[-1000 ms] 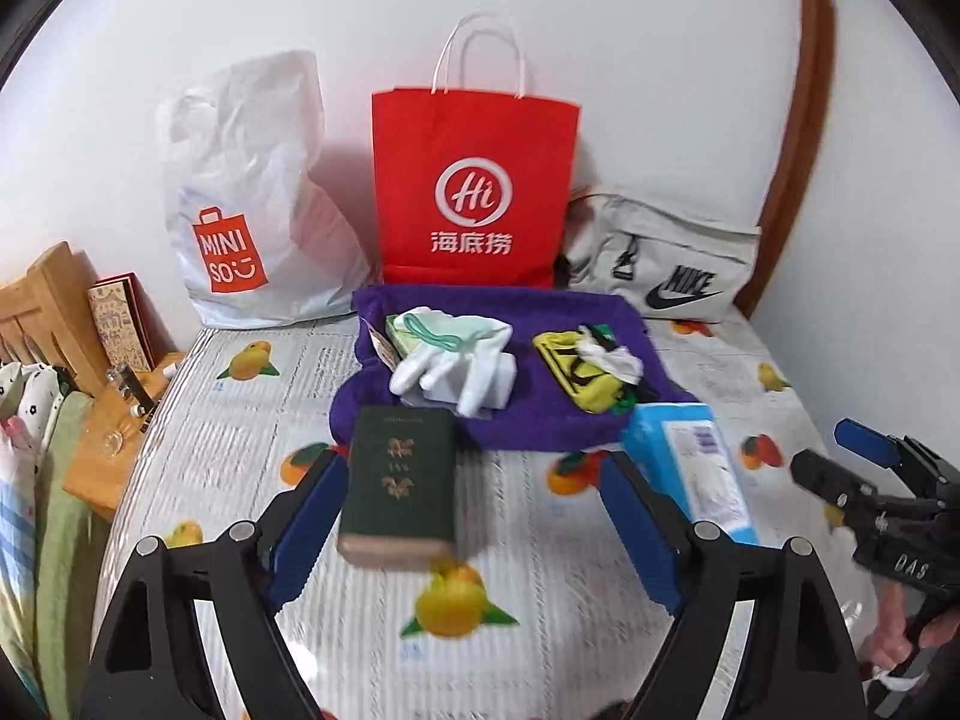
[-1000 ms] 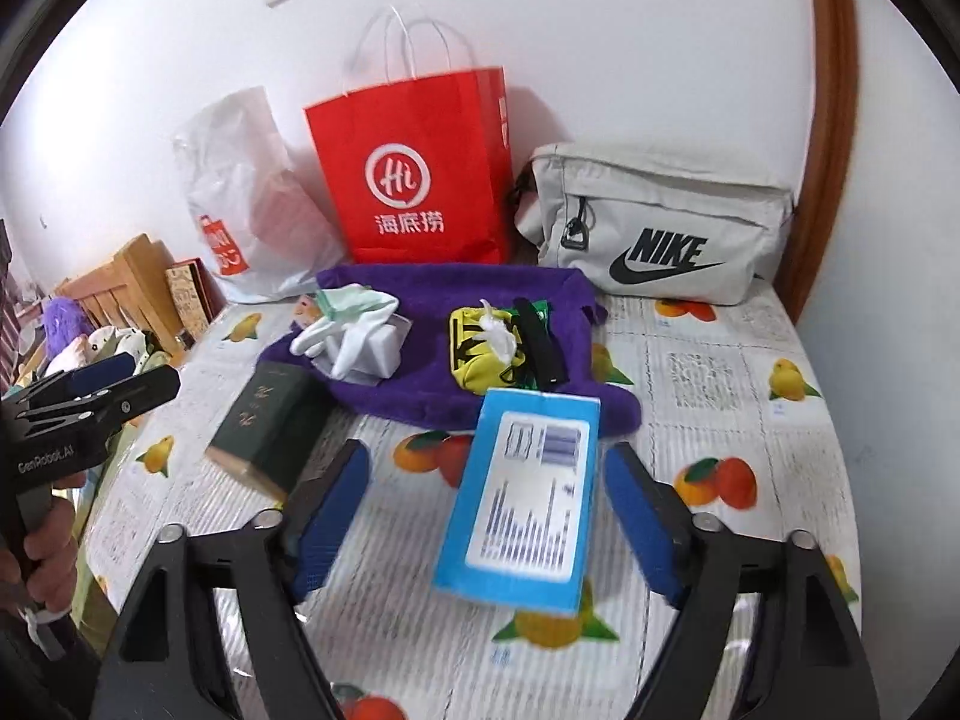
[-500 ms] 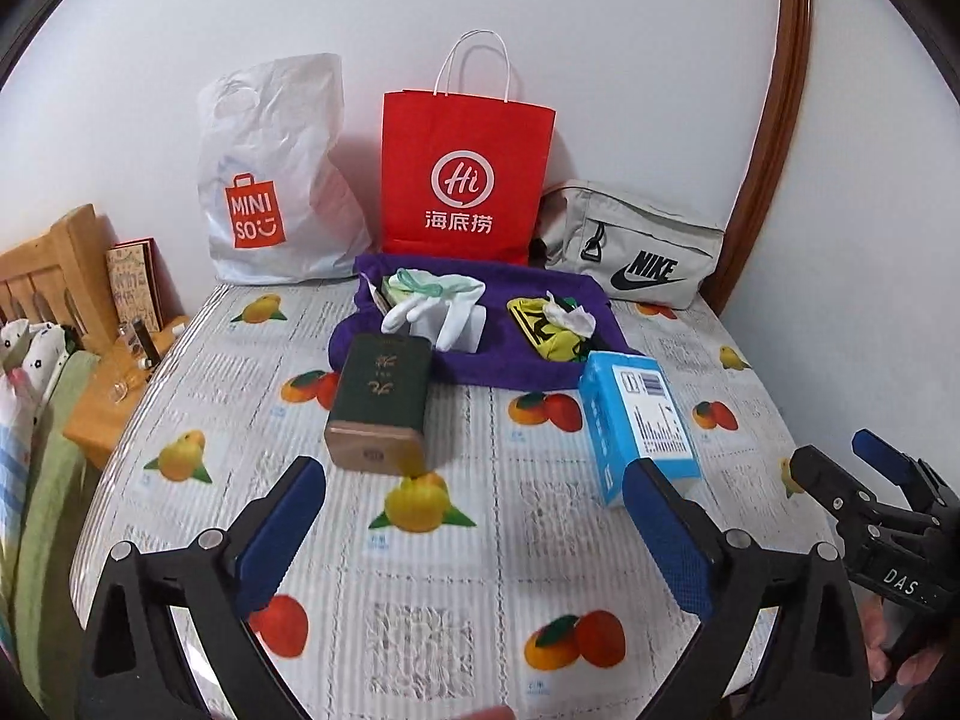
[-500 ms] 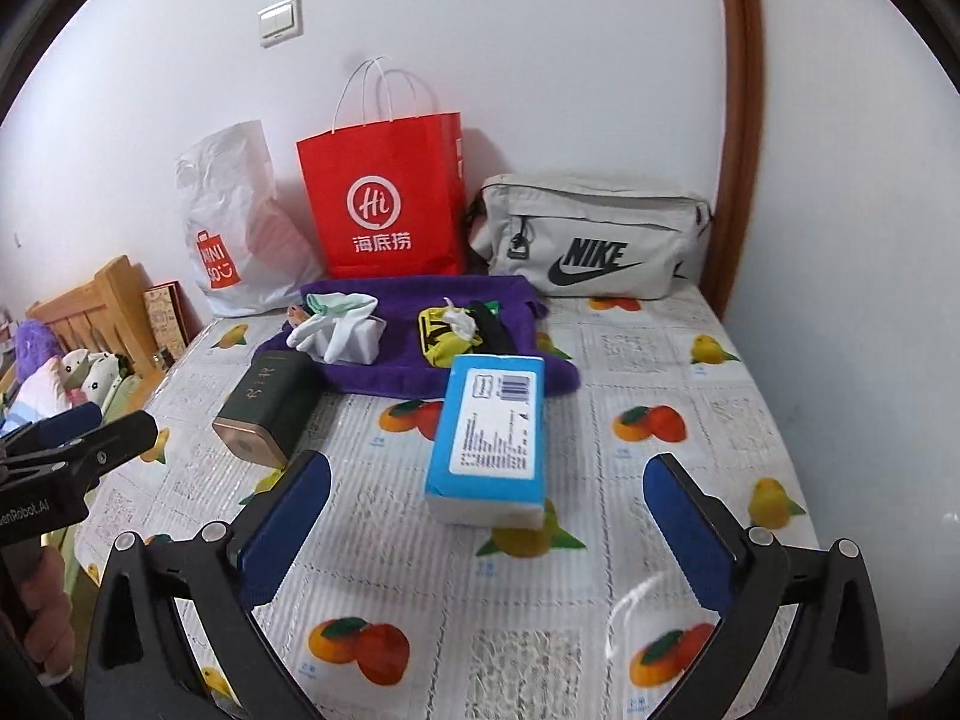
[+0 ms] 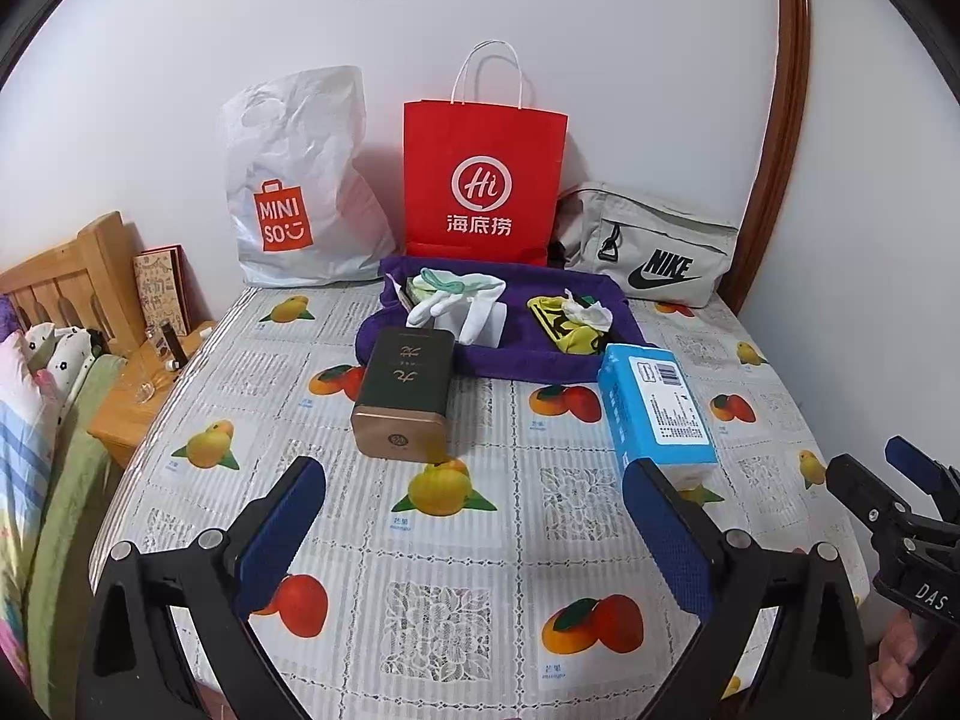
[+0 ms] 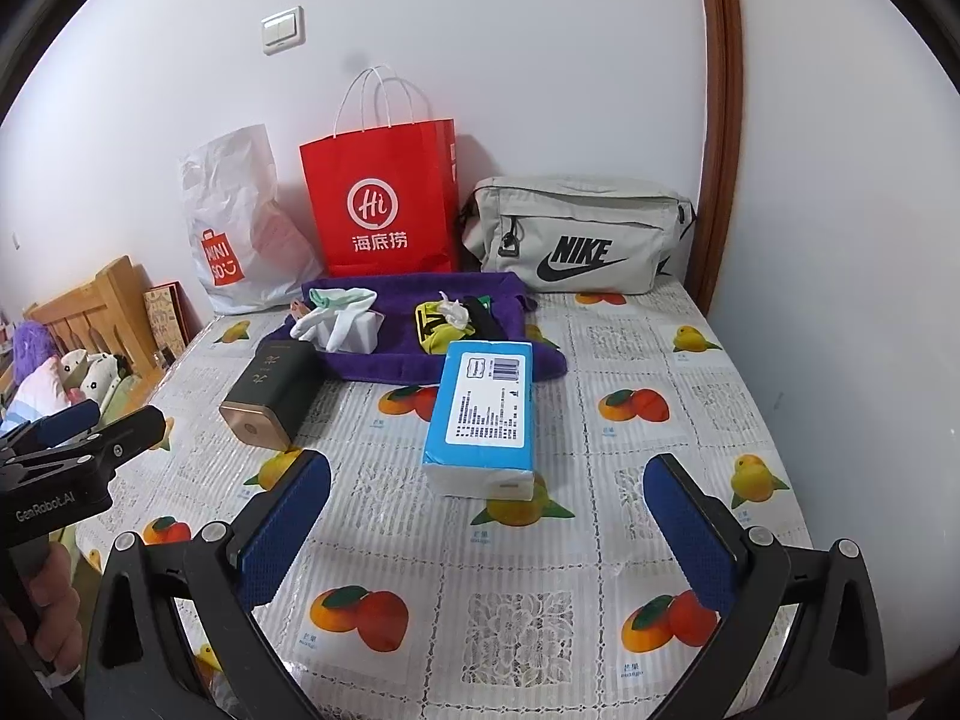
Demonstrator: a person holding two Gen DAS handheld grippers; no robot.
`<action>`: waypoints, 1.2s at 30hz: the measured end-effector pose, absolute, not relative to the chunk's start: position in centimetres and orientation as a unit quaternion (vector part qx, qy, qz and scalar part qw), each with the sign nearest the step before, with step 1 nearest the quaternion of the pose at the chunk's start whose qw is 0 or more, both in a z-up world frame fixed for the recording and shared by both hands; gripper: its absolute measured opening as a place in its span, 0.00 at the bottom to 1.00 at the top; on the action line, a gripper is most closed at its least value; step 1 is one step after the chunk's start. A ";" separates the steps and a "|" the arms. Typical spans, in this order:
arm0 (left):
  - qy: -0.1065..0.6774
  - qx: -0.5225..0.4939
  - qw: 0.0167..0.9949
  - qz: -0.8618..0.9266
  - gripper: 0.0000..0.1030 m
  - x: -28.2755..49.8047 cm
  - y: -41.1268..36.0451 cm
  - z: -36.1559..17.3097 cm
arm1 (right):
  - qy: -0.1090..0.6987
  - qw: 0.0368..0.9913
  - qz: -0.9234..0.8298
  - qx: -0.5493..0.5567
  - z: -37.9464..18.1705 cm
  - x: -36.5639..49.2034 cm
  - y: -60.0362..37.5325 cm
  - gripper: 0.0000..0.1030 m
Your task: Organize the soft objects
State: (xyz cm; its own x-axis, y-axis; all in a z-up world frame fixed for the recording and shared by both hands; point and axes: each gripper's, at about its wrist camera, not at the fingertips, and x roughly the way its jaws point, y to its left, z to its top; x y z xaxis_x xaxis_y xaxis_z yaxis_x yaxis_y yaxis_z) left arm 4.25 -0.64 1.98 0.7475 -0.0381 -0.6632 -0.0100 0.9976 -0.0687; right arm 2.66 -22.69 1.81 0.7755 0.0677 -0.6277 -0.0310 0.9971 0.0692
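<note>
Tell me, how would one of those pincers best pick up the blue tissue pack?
Probably across its two long sides, near the middle. The tissue pack lies flat on the table, its short end facing the right hand-held gripper, whose jaws stand open and look wider than the pack. Coming in from this near end, angled downward, would let the pads squeeze the soft sides without touching the purple towel behind.

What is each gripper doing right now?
Left gripper: open, empty, jaws just opened.
Right gripper: open, empty, jaws just opened.
</note>
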 end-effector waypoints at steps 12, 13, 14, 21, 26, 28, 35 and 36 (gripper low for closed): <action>0.357 -0.033 0.933 -0.003 0.97 3.9 -0.5 1.8 | 0.332 0.942 0.031 0.027 2.0 1.9 -22.3 1.00; 0.357 -0.034 0.934 -0.003 0.97 3.9 -0.5 1.8 | 0.332 0.942 0.032 0.027 2.0 1.8 -22.3 1.00; 0.357 -0.034 0.933 -0.003 0.97 3.9 -0.5 1.9 | 0.332 0.943 0.031 0.026 2.0 1.8 -22.3 1.00; 0.357 -0.034 0.934 -0.004 0.97 3.9 -0.5 1.9 | 0.331 0.943 0.033 0.025 2.1 1.6 -22.3 1.00; 0.357 -0.033 0.934 -0.004 0.97 3.8 -0.4 1.9 | 0.331 0.943 0.034 0.025 2.3 1.6 -22.3 1.00; 0.356 -0.034 0.934 -0.004 0.97 3.8 -0.4 1.9 | 0.331 0.943 0.033 0.025 2.3 1.5 -22.2 1.00; 0.358 -0.034 0.933 -0.004 0.97 3.7 -0.3 2.0 | 0.330 0.943 0.034 0.025 2.3 1.5 -22.2 1.00; 0.358 -0.034 0.933 -0.004 0.97 3.7 -0.4 2.1 | 0.330 0.943 0.033 0.024 2.3 1.5 -22.2 1.00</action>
State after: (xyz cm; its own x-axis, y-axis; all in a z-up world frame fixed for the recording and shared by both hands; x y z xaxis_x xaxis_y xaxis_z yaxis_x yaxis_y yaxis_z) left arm 3.67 -0.36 2.07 0.7437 -0.0317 -0.6677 -0.0172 0.9976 -0.0665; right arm 1.52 -22.22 2.31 0.7797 0.0790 -0.6211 -0.0467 0.9966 0.0681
